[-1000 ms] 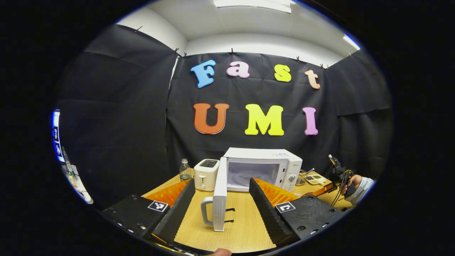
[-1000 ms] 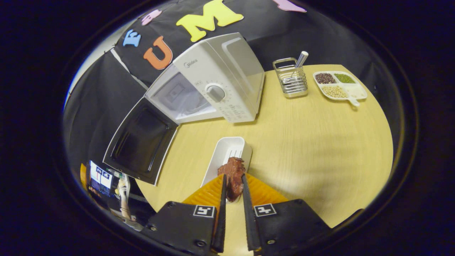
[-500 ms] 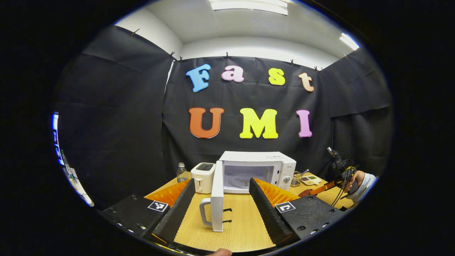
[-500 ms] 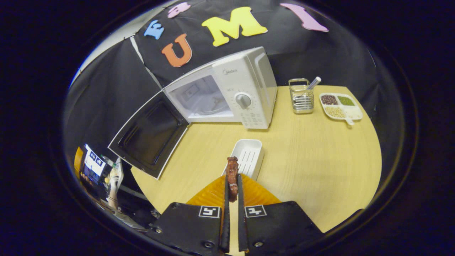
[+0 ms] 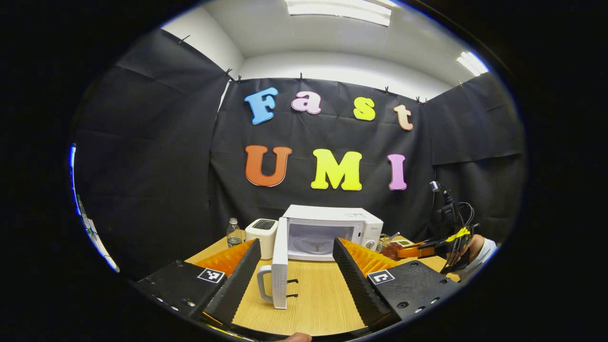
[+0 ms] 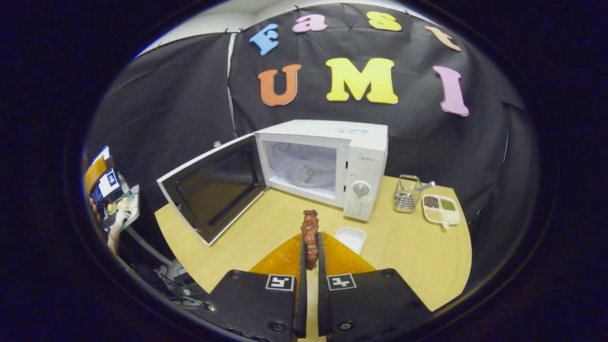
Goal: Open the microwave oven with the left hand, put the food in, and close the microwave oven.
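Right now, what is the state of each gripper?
Left gripper: open, holding nothing.
Right gripper: shut on the piece of meat.

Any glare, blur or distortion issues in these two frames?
Left gripper view: ceiling lights blown out, booth wall bowed by fisheye, microwave small but sharp. Right gripper view: even light, soft shadows on the table, food sharp, table edge curved.

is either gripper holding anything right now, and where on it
The right gripper pinches the piece of meat by its near lower end; the rest sticks out ahead. The left gripper is open, holding nothing.
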`<state>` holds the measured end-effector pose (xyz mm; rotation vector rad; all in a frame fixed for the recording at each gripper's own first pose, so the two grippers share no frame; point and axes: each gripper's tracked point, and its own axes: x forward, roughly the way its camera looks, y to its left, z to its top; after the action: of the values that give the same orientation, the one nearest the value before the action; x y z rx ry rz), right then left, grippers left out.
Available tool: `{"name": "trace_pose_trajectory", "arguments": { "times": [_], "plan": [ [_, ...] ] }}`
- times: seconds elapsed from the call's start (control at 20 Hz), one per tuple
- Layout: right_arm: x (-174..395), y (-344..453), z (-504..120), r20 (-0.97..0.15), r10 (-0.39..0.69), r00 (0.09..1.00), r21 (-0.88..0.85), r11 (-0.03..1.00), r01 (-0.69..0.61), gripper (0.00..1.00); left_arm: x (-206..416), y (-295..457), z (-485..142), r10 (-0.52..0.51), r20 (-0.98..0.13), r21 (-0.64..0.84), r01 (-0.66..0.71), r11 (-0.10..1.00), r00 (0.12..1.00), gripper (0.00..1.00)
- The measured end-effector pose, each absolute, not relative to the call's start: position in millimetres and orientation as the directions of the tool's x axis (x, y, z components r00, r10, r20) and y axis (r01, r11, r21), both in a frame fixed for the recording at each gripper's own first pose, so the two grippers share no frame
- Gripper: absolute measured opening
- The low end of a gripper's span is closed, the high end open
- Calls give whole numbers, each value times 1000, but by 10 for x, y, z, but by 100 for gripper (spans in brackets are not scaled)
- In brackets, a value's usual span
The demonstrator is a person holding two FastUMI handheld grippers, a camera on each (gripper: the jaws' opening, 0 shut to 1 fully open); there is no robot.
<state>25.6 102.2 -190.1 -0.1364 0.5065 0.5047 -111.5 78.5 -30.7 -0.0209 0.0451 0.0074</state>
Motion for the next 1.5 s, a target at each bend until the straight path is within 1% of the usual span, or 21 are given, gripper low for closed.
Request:
{"name": "trace_pose_trajectory", "arguments": {
  "times": [0.1,0.15,0.2,0.4,0.55,0.7,0.75,0.8,0.9,0.95,1.0,1.05,1.1,1.2,1.25,1.3,1.35,1.4,1.45,1.5],
  "plan": [
    [355,1282,-1921,-464,427,776,-16,872,-489,12,-1126,781,-307,3,-45,-9,-4,1000,999,93],
    [434,1422,-1941,-449,425,786,-16,876,-483,3,-1117,775,-322,-1,-45,-3,1,1000,999,93],
    [525,1542,-1966,-436,420,796,-16,881,-473,12,-1112,760,-338,-9,-44,5,9,1000,999,93],
    [970,1910,-2111,-418,398,816,73,910,-407,12,-1122,787,-443,-30,-61,29,31,999,998,93],
    [1423,2054,-2158,-381,335,862,89,941,-327,12,-1154,880,-531,-27,-76,33,29,999,997,93],
    [1836,2226,-2269,-346,281,895,124,959,-253,12,-1097,1028,-615,2,-82,33,1,999,997,93],
    [1943,2285,-2326,-343,270,900,158,961,-228,12,-1080,1048,-624,4,-80,33,-2,999,997,81],
    [2049,2350,-2400,-346,261,901,194,960,-204,12,-1071,1050,-623,-3,-76,31,6,999,997,93],
    [2265,2451,-2541,-346,232,909,244,958,-151,12,-1087,1058,-616,-15,-74,17,17,1000,997,93],
    [2388,2465,-2604,-342,207,917,253,960,-123,3,-1079,1064,-627,-20,-73,8,21,1000,997,93],
    [2503,2483,-2662,-334,178,926,257,962,-93,3,-1067,1065,-641,-25,-74,-1,25,1000,997,93],
    [2609,2492,-2709,-327,152,933,262,963,-65,12,-1053,1076,-671,-30,-75,-9,29,1000,997,93],
    [2699,2516,-2754,-322,128,938,277,960,-36,12,-1048,1085,-694,-34,-81,-14,33,999,996,93],
    [2825,2606,-2865,-328,101,939,336,942,16,12,-1028,1134,-746,-31,-89,0,32,999,996,93],
    [2878,2662,-2928,-340,93,936,382,923,47,12,-1024,1185,-755,-18,-86,22,20,1000,996,81],
    [2913,2711,-2988,-351,92,932,431,899,73,12,-1012,1218,-779,-4,-86,41,7,999,996,93],
    [2962,2730,-2983,-349,92,933,483,870,95,12,-1009,1237,-811,5,-91,52,0,999,996,80],
    [2978,2751,-3006,-351,89,932,531,839,120,12,-1003,1232,-827,4,-95,52,1,999,995,81],
    [3002,2760,-3037,-352,84,932,583,798,149,12,-1001,1212,-836,-4,-99,46,9,999,995,93],
    [3037,2763,-3057,-353,77,933,631,756,176,4,-991,1208,-841,-11,-100,36,15,999,995,93]
  ]
}}
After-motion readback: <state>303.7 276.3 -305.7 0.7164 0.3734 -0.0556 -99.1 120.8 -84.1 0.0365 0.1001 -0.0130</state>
